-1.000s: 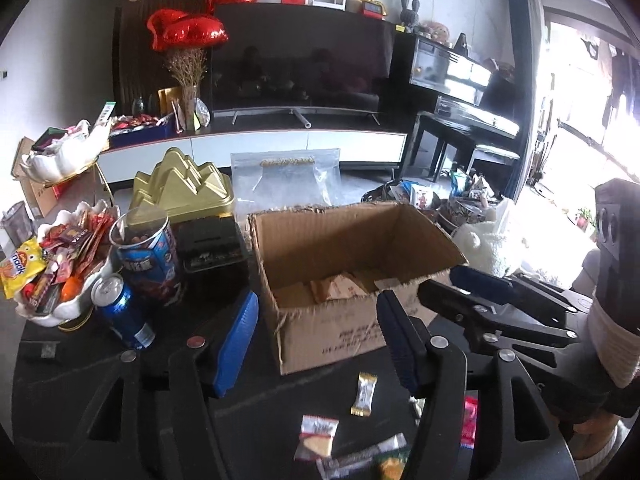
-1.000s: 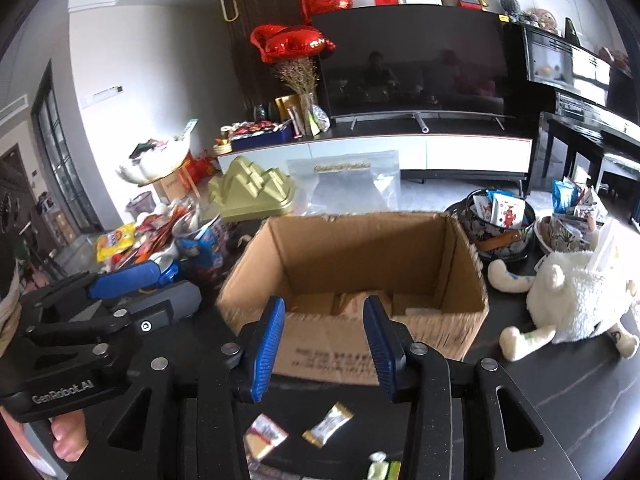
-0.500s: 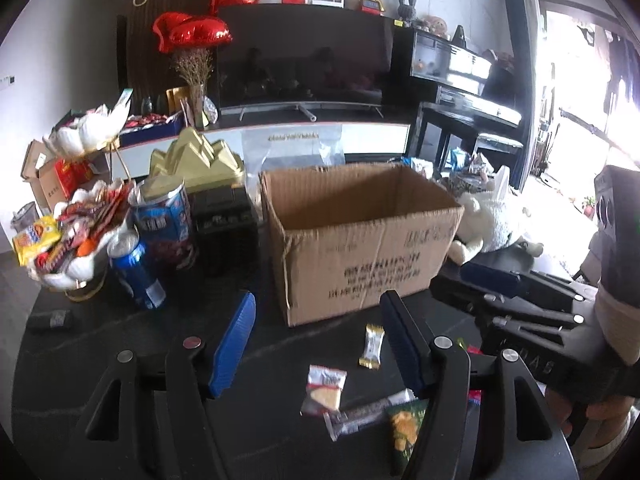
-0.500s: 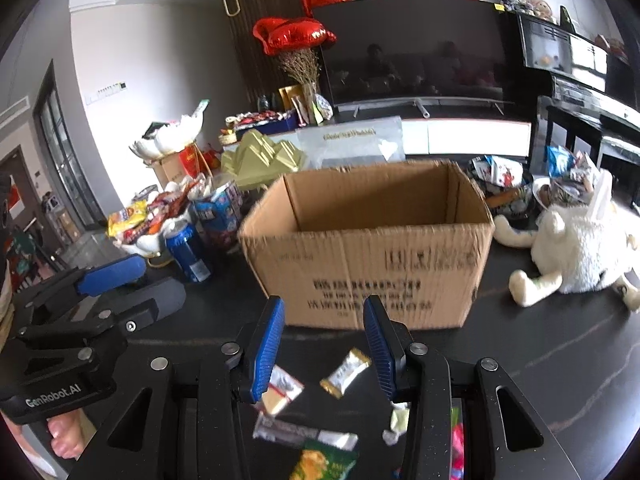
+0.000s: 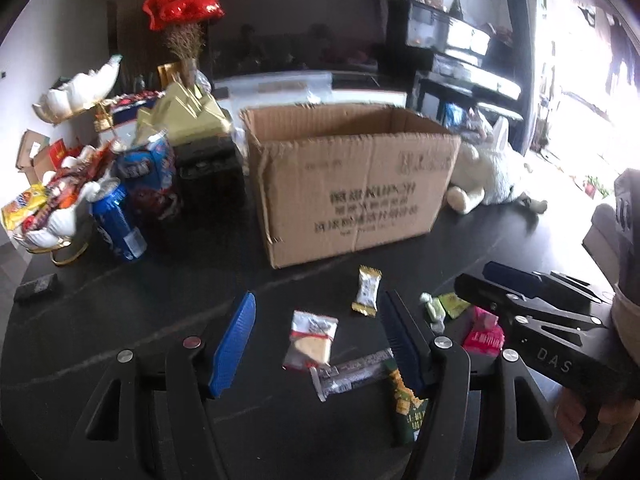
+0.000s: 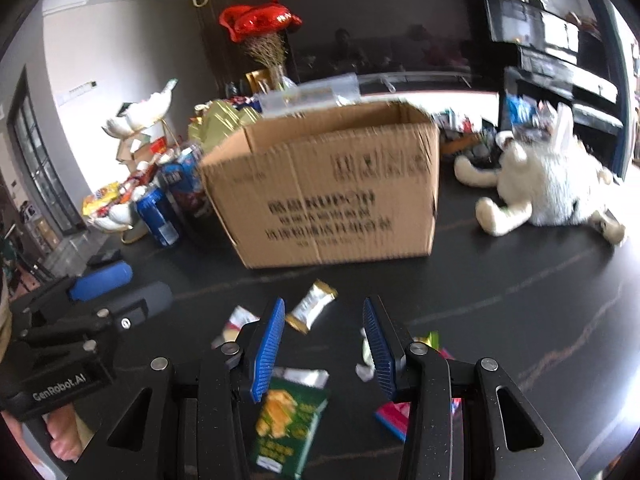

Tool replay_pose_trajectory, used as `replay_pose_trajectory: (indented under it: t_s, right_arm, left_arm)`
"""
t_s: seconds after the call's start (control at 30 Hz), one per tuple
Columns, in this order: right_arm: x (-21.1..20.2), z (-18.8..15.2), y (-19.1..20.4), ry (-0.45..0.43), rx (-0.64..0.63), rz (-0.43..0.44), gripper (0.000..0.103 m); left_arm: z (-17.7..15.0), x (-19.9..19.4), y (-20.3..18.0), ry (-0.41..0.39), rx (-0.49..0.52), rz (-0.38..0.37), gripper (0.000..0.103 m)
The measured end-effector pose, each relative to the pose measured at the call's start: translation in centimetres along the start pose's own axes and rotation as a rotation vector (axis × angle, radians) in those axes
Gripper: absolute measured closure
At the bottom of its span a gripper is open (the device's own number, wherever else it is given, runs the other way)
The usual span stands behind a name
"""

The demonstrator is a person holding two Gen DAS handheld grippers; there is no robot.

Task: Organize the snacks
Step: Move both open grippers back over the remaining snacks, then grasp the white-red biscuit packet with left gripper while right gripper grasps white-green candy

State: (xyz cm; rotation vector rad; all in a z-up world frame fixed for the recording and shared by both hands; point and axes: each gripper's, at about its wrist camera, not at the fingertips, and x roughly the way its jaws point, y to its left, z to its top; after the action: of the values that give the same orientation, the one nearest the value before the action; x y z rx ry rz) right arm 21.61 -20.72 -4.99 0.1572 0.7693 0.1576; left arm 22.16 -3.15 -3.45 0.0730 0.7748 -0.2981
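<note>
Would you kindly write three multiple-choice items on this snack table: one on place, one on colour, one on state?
1. The blue can stands where?
A. Left of the cardboard box
B. Inside it
C. On the plush toy

2. The crackers packet between the right tongs is mainly:
A. Pink
B. Green
C. White

3. The left tongs are:
A. Shut on a snack
B. Open, holding nothing
C. Out of view

Answers: 1 A, it stands beside the snack bowl; 2 B, green wrapper; 3 B, pads wide apart above the snacks.
</note>
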Motion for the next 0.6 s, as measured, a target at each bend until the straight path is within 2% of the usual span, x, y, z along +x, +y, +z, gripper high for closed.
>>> replay_pose_trajectory:
  t_s: [0.43,0.6]
  right_arm:
    - [4.3,-2.0,-1.5,0.114,-0.006,-0.032,0.061]
    - [5.6,-2.6,-2.1,0.15,0.002,-0.036,0.061]
  left_arm:
    - [-2.7,5.5,0.4,0.126,-0.033,-0.043,0.041]
    - [-3.1,6.3,0.5,0.124,-0.024,-0.026,0.044]
